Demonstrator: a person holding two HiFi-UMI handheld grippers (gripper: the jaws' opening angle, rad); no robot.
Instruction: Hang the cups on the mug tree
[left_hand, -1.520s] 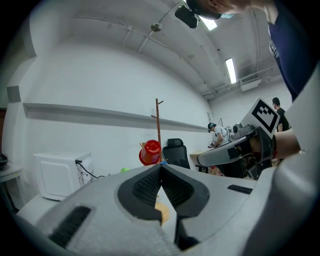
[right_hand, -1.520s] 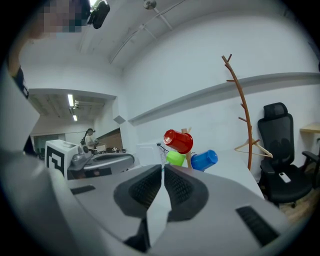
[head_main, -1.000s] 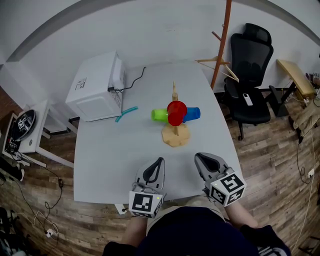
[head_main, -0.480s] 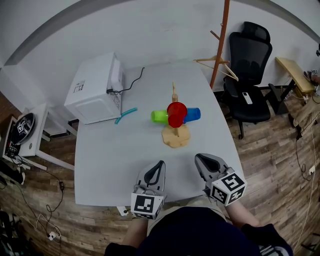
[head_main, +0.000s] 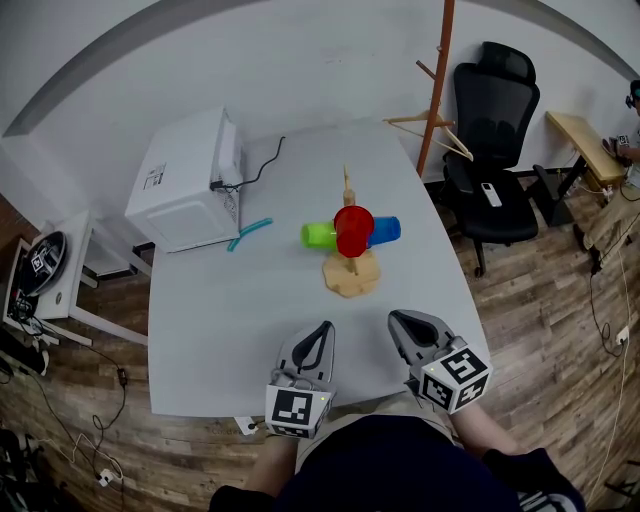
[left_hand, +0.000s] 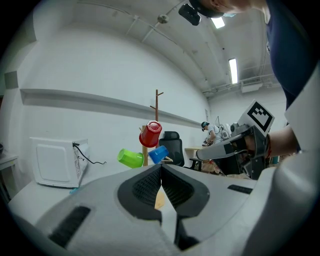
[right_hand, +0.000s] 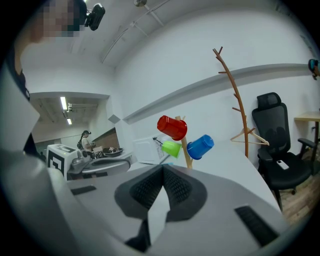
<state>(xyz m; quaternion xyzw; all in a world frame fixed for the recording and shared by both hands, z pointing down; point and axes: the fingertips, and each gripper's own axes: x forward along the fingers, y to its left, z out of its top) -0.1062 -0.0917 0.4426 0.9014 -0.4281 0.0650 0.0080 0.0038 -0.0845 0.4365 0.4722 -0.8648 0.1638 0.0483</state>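
All three cups are hanging on the mug tree (head_main: 351, 270), the red cup (head_main: 353, 226) facing the person, the green cup (head_main: 319, 233) to its left and the blue cup (head_main: 384, 230) to its right. The left gripper (head_main: 321, 330) and right gripper (head_main: 396, 320) are waiting well short of the tree, both with jaws pressed together on nothing. The trouble I'm picturing is a gripper swinging forward and knocking the tree, shaking a cup off its peg. Against a second ago nothing is shifting: cups and grippers are sitting where they were.
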